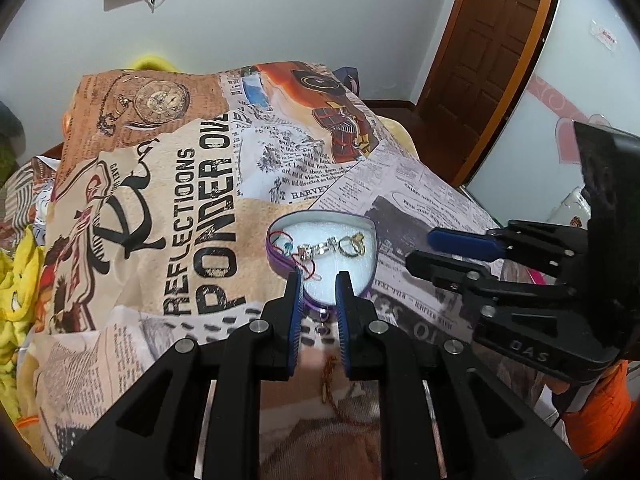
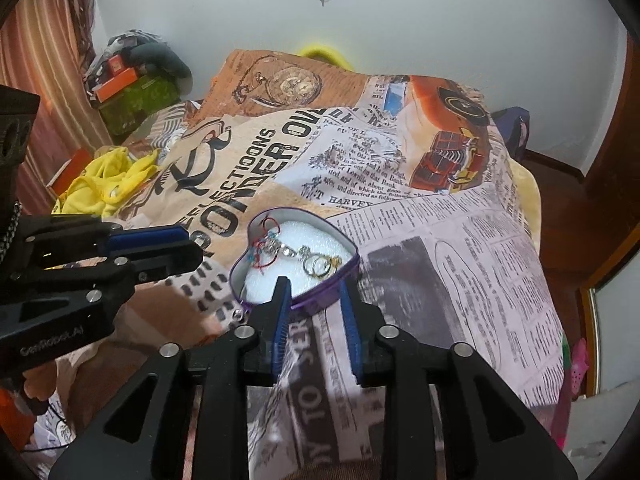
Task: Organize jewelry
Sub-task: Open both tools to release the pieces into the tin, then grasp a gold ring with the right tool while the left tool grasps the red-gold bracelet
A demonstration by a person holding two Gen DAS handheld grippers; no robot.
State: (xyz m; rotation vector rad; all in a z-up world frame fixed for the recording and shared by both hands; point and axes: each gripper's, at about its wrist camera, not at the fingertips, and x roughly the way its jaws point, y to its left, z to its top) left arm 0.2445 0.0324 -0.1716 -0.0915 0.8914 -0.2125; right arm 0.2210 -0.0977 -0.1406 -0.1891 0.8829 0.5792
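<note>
A: Entry. Step in hand, by my reading: the loading of the heart-shaped case [image 1: 362, 224] looks mostly done. It lies open on the bed [image 1: 420, 184], toward the near edge, on the printed blanket [image 1: 160, 208]. On its white foam sit gold rings [image 1: 352, 244], a silver charm piece [image 1: 316, 249] and a red cord [image 1: 298, 258].

B: Tongs?

A: Left tongs [image 1: 318, 284] have jaws parted with nothing between them, tips over the case's near rim. Right tongs [image 2: 314, 290] likewise apart and empty; the left blade lies over the foam, the right just outside the purple wall. Neither grips anything.

B: Anything left outside the case?

A: Possibly. In the left wrist view a thin reddish-gold chain [image 1: 330, 384] lies on the blanket below the left tongs, outside the case. Too blurred to identify firmly.

B: Next move, then?

A: Judgement only: either pick up that chain and lay it on the foam, which calls for a low, narrow pinch on a limp strand against soft cloth, or zip the case. A small pull tab [image 2: 237, 314] hangs at its near-left edge.

B: Legible text?

A: Blanket: "REFLECTIOONS", "PONDER OV…", "HARVEY". Right tongs body, seen from the left: "DAS". Left tongs body, seen from the right: "GenRobot.AI". The smaller newsprint is unreadable.
</note>
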